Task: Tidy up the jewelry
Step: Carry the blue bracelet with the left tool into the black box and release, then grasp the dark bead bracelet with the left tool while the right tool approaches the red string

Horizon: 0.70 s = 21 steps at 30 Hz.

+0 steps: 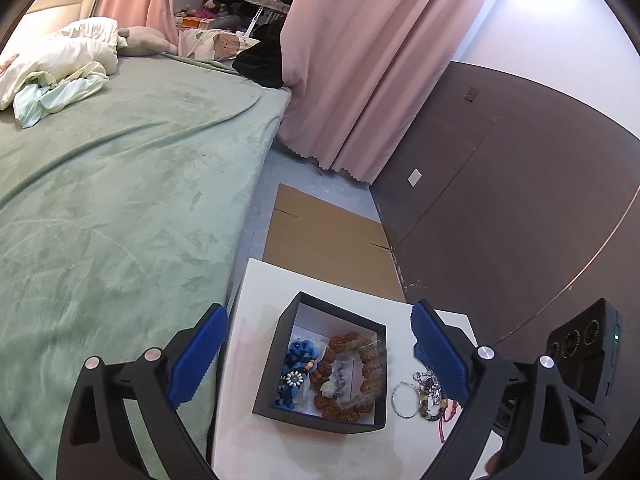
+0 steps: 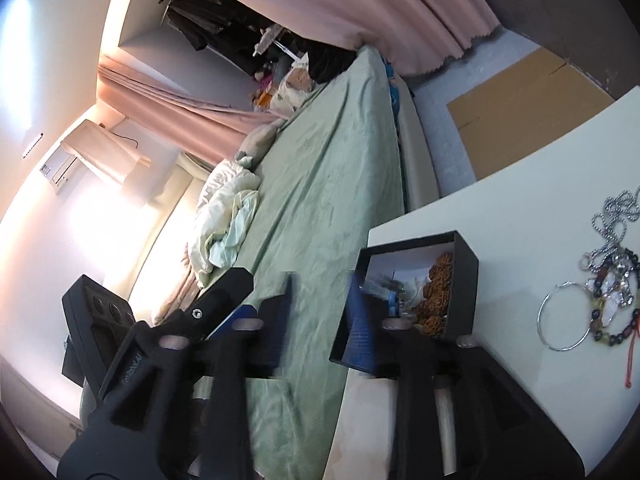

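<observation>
sorting jewelry, partly done: a brown bead bracelet [image 1: 348, 376] and blue pieces [image 1: 298, 374] lay in the black box [image 1: 276, 364] on the white table [image 1: 264, 292].
a silver hoop [image 1: 405, 399], chains and beaded bracelets [image 2: 612, 300] waited just beside the box. left gripper [image 1: 316, 356] stood wide and empty over the box; right gripper [image 2: 320, 316] was part open, empty, blurred. bed [image 1: 120, 200] nearby; nothing blocked the way.

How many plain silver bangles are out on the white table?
1. The silver bangle lies on the white table, just right of the black box, touching the beaded pile. Others may be hidden in that pile.
</observation>
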Each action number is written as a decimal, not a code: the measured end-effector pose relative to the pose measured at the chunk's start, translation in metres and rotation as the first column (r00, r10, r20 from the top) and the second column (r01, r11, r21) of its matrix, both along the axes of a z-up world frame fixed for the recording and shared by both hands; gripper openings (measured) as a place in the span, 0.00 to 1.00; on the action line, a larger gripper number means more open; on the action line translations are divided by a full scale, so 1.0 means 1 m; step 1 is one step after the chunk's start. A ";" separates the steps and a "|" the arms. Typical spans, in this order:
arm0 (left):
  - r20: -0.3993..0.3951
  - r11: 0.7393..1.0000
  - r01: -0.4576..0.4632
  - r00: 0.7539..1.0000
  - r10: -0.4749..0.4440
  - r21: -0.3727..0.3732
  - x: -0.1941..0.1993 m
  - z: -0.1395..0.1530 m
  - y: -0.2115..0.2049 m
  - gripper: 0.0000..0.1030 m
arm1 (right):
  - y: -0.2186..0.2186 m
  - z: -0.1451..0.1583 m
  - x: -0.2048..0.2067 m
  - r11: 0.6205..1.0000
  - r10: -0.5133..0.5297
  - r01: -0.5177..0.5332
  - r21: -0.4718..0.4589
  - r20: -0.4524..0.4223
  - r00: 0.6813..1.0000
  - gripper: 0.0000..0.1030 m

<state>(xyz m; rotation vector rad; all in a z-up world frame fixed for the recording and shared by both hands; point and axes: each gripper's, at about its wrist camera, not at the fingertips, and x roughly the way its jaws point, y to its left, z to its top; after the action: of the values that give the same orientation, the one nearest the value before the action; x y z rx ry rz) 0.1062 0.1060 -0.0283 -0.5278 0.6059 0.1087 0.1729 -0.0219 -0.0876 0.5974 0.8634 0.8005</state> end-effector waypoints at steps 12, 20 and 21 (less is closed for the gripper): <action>0.003 1.000 0.007 1.000 -0.007 0.005 -0.001 0.000 0.000 0.89 | -0.040 0.002 0.001 0.992 -0.107 0.107 -0.073 0.016 0.994 0.63; -0.006 1.000 0.025 1.000 -0.025 0.012 0.005 -0.002 -0.010 0.89 | -0.082 0.004 0.005 0.978 -0.178 0.177 -0.107 0.002 0.984 0.63; -0.007 1.000 0.028 1.000 -0.028 0.013 0.007 -0.002 -0.013 0.89 | -0.084 0.004 0.007 0.977 -0.184 0.183 -0.113 -0.002 0.983 0.63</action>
<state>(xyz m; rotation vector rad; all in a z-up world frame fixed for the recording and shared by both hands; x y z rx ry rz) 0.1127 0.0934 -0.0304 -0.5064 0.6190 0.0876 0.1803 -0.1062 -0.0833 0.5732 0.8453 0.5776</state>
